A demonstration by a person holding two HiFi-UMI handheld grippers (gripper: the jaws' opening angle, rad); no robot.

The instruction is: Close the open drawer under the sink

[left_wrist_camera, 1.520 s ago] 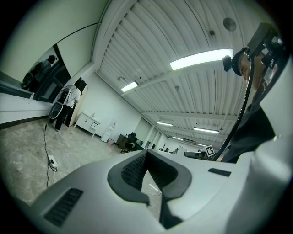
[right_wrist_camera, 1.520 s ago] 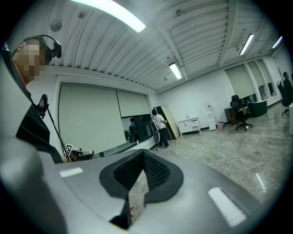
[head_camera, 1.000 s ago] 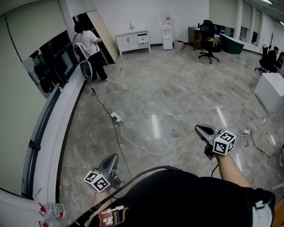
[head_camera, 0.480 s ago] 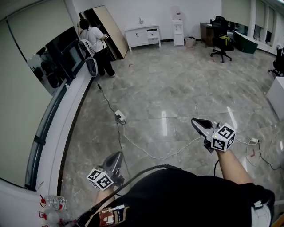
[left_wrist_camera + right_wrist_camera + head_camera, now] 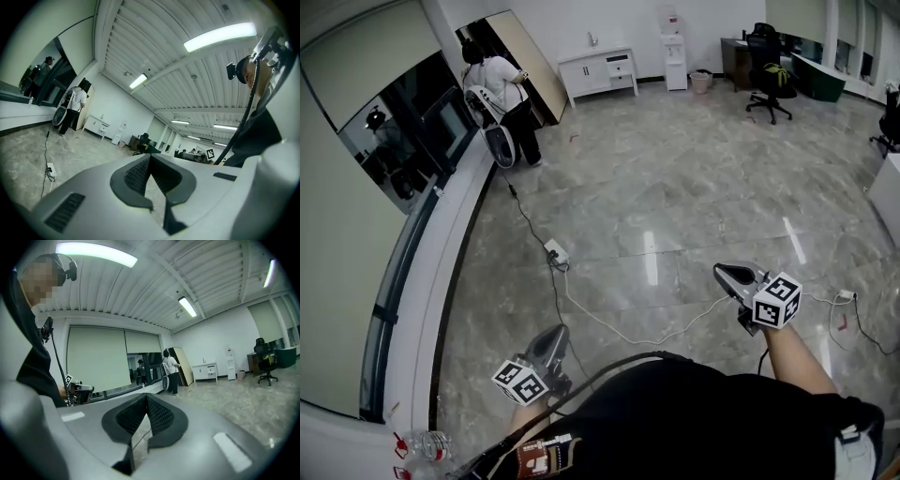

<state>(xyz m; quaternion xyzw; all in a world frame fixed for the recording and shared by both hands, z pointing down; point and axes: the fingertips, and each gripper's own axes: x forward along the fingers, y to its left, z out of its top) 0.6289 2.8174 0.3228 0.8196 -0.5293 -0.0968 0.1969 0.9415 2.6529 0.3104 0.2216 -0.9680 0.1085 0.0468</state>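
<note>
Drawer (image 5: 620, 67) is way off at the far wall, in the white sink cabinet (image 5: 598, 73) with the faucet (image 5: 592, 38) on top. It sits on the cabinet's right-hand side, up near the top. It's so small in the head view that I can't tell how far out it's pulled.

Both grippers are well apart from it, held low in front of the wearer's dark top (image 5: 694, 412) over the grey marble floor (image 5: 675, 187). Left gripper (image 5: 553, 336) has its tongs pressed together with nothing between them, and its own view shows the ribbed pads (image 5: 136, 173) meeting at the tip. Right gripper (image 5: 727, 275) is the same deal, tongs closed tight and empty. Each one carries 1 marker cube (image 5: 776, 300).

Between the grippers and the cabinet there's a power strip (image 5: 555, 251) lying on the floor. A person in a white top (image 5: 499, 80) stands at the far left by a tall cupboard (image 5: 520, 56). A water dispenser (image 5: 673, 56) is just right of the sink cabinet, and an office chair (image 5: 769, 86) sits further right.
</note>
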